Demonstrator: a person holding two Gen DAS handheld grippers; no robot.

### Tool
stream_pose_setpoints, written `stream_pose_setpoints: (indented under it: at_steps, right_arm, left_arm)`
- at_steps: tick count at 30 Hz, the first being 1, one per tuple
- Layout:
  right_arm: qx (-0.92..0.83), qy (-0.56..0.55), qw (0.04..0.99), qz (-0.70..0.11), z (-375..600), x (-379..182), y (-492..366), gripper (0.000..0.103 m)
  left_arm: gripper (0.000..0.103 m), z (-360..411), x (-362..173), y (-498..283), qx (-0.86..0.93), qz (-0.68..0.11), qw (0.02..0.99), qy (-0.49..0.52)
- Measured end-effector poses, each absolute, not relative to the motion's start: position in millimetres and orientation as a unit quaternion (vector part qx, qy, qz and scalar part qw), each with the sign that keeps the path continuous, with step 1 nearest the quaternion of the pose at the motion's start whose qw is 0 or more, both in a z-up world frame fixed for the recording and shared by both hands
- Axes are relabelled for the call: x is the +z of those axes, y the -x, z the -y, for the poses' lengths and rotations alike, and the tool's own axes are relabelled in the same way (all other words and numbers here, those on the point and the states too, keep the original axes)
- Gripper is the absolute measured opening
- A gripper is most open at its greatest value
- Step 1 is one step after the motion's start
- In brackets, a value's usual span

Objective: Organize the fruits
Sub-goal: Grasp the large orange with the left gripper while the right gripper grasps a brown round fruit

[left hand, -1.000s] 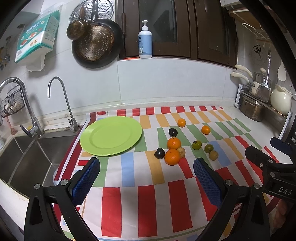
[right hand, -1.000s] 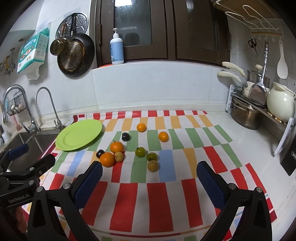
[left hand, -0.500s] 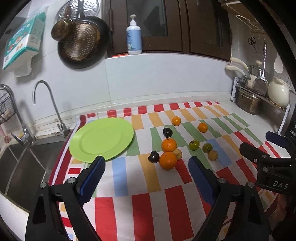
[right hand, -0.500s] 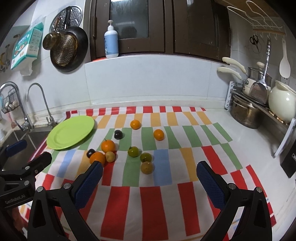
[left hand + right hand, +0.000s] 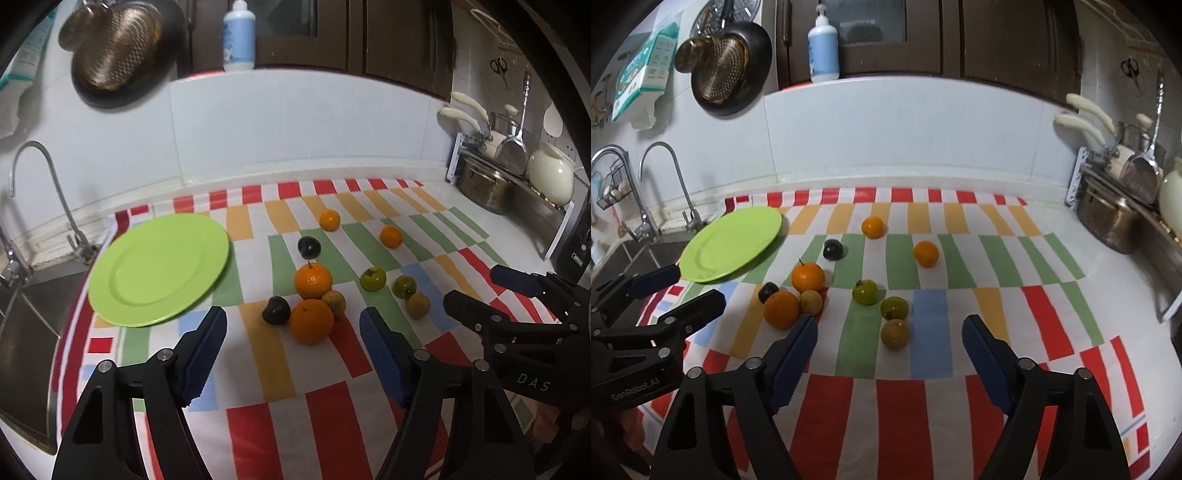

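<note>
Several fruits lie on a striped cloth (image 5: 280, 369): two big oranges (image 5: 311, 320), two small oranges (image 5: 390, 236), two dark plums (image 5: 276, 311), two green fruits (image 5: 373, 278) and two brown ones (image 5: 417, 305). An empty green plate (image 5: 159, 266) sits to their left. My left gripper (image 5: 293, 354) is open, just in front of the nearest orange. My right gripper (image 5: 890, 360) is open, just in front of a brown fruit (image 5: 894, 334). Both are empty.
A sink (image 5: 26, 332) with taps lies left of the cloth. A dish rack with a steel pot (image 5: 1108, 221) and a white kettle (image 5: 550, 179) stands at the right. Pans (image 5: 729, 77) hang on the back wall. A soap bottle (image 5: 823, 44) stands on the ledge.
Both grippers have moved forward toward the fruits, which now look larger. The left view has swung right, away from the sink. Both stay open.
</note>
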State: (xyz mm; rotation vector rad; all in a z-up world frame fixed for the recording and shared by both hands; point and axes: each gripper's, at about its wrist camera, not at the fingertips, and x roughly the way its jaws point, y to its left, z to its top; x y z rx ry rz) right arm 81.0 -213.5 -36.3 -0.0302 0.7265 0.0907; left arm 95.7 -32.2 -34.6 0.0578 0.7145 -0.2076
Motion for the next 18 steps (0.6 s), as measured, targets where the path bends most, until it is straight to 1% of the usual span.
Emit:
stream_pose_setpoints:
  at_steps: [3, 7, 14, 17, 18]
  right_arm:
    - [0.049, 0.011, 0.927, -0.372, 215, -46, -89, 0.074]
    - [0.054, 0.007, 0.919, -0.391, 214, -59, -100, 0.068]
    - [0.058, 0.002, 0.906, -0.419, 215, -77, -116, 0.062]
    - [0.059, -0.001, 0.901, -0.429, 216, -83, -122, 0.059]
    - [0.059, -0.002, 0.900, -0.432, 216, -84, -123, 0.058]
  left_arm:
    - [0.068, 34, -43, -107, -0.107, -0.366, 0.924, -0.027]
    - [0.066, 34, -54, -119, -0.111, -0.386, 0.916, -0.025]
    - [0.058, 37, -70, -136, -0.122, -0.409, 0.904, -0.022]
    - [0.057, 39, -76, -142, -0.128, -0.418, 0.899, -0.021]
    - [0.055, 40, -78, -144, -0.130, -0.422, 0.897, -0.020]
